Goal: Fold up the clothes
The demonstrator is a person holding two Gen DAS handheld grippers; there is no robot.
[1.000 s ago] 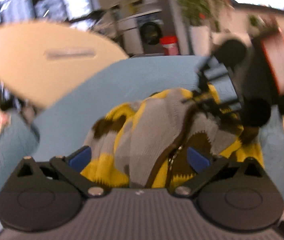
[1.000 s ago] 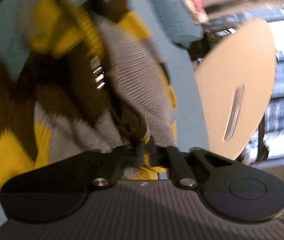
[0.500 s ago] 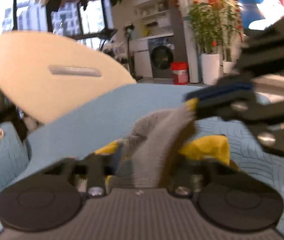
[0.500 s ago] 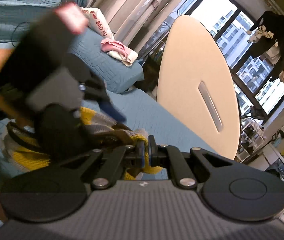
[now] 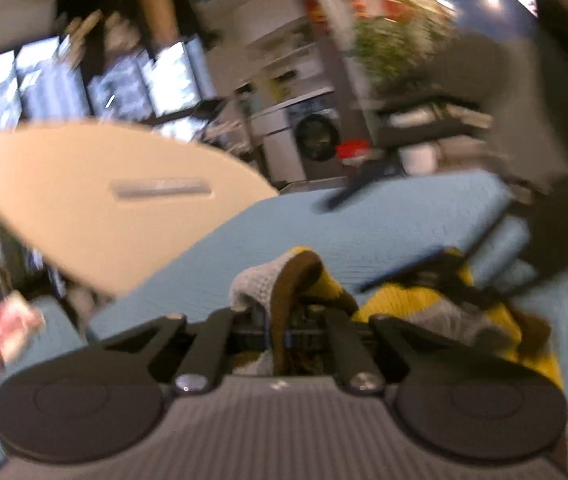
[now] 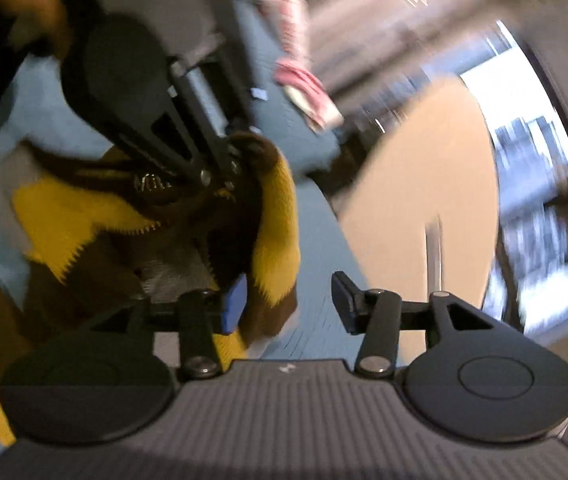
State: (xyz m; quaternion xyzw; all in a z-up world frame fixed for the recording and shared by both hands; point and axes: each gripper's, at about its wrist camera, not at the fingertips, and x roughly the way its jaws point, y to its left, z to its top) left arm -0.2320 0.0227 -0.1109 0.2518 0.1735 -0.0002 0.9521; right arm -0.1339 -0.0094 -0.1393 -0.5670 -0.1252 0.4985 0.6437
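Note:
A knitted sweater (image 5: 403, 300) in yellow, grey and brown lies bunched on a light blue quilted cover (image 5: 363, 224). My left gripper (image 5: 280, 336) is shut on a raised grey and brown fold of it. In the right wrist view the same sweater (image 6: 68, 216) hangs from the left gripper (image 6: 236, 152) at the upper left. My right gripper (image 6: 289, 300) has its jaws opening. A yellow and brown fold rests against its left pad (image 6: 234, 304), and the right pad stands clear. The right gripper shows only as a dark blur at the right of the left wrist view.
A beige oval board (image 5: 104, 200) stands past the cover's far edge, also in the right wrist view (image 6: 423, 200). A pink and white cloth (image 6: 303, 84) lies on a blue cushion. A washing machine (image 5: 315, 136), a red bucket (image 5: 353, 148) and a plant stand behind.
The left gripper went from wide open to shut on a sweater fold and rose with it. The right gripper, shut on the sweater before, has spread its jaws and moved up.

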